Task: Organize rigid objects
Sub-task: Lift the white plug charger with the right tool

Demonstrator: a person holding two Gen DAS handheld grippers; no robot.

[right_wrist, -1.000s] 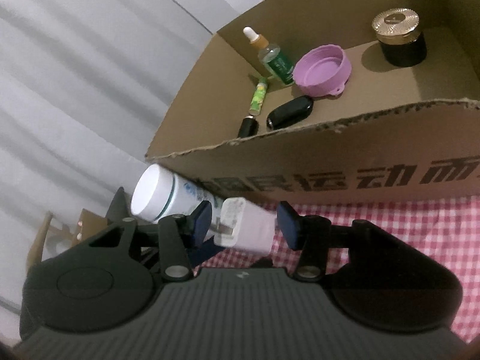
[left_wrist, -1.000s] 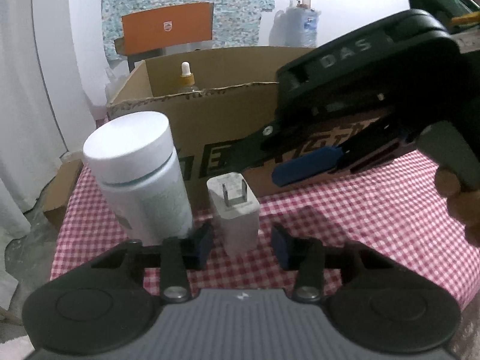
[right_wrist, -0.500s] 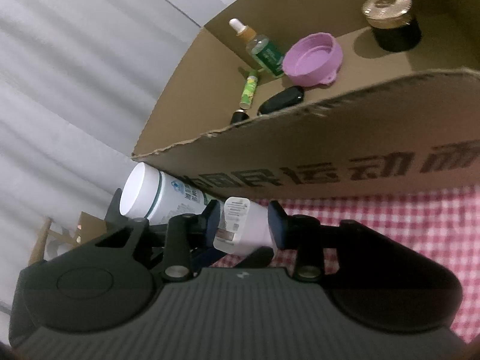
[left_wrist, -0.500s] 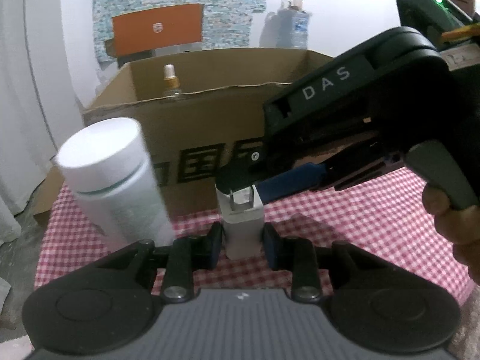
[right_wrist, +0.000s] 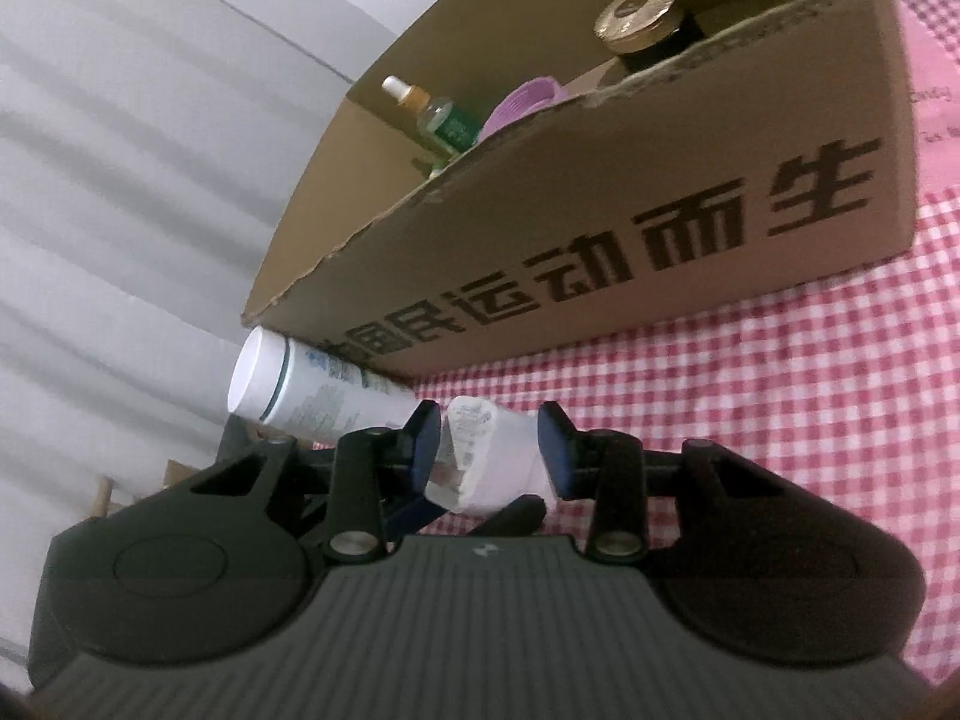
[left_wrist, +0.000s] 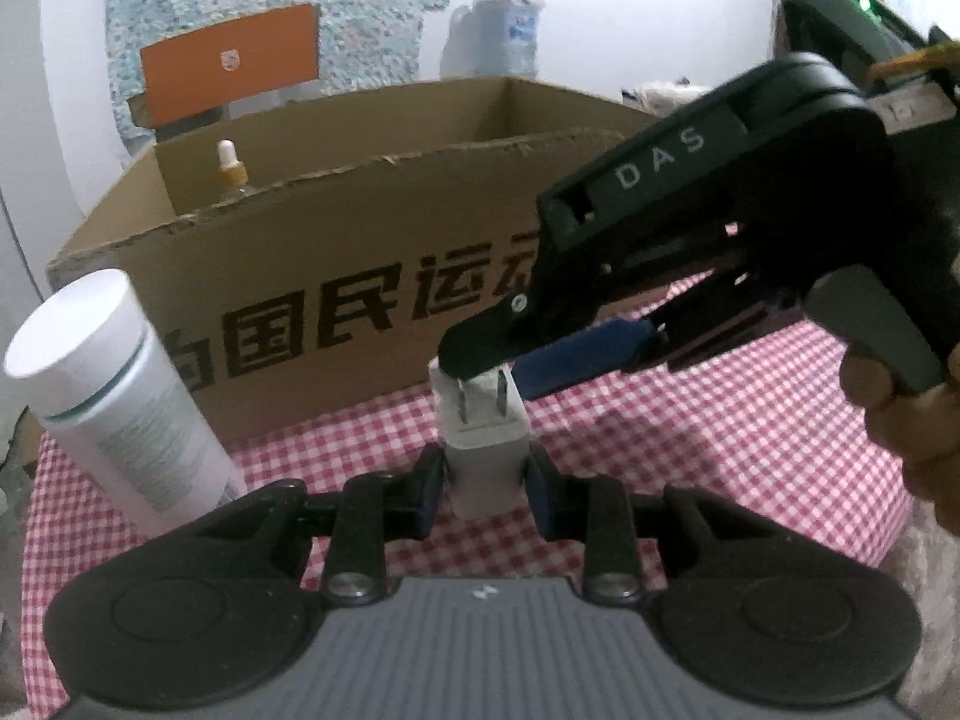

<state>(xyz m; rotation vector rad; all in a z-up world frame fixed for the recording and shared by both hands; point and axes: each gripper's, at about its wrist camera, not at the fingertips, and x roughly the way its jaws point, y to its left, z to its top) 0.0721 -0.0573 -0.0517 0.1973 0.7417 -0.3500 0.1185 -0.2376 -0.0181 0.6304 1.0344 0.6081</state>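
**White charger plug held between two hand-held grippers, box not yet reached**

White and boxy, a USB charger plug [left_wrist: 487,456] stands low in the middle of the left wrist view, prongs up, pinched at its base by the closed blue pads of the left hand-held gripper [left_wrist: 485,489]. From the right of the frame the right hand-held gripper [left_wrist: 510,360] reaches in, one dark finger lying over the top of the plug. In the right wrist view its pads sit on either side of the plug [right_wrist: 489,456]; whether they press it cannot be told.

Behind, across the middle of the frame, stands an open cardboard box [left_wrist: 360,276] with dark printed characters. Already inside are a dropper bottle [right_wrist: 429,111], a purple lid [right_wrist: 528,102] and a gold-capped black jar [right_wrist: 645,21].

Outside the box, on the red-checked tablecloth [left_wrist: 690,450] covering the table, a white cylindrical bottle [left_wrist: 114,396] stands at the left. By this showing, the plug and that bottle remain to be put away.
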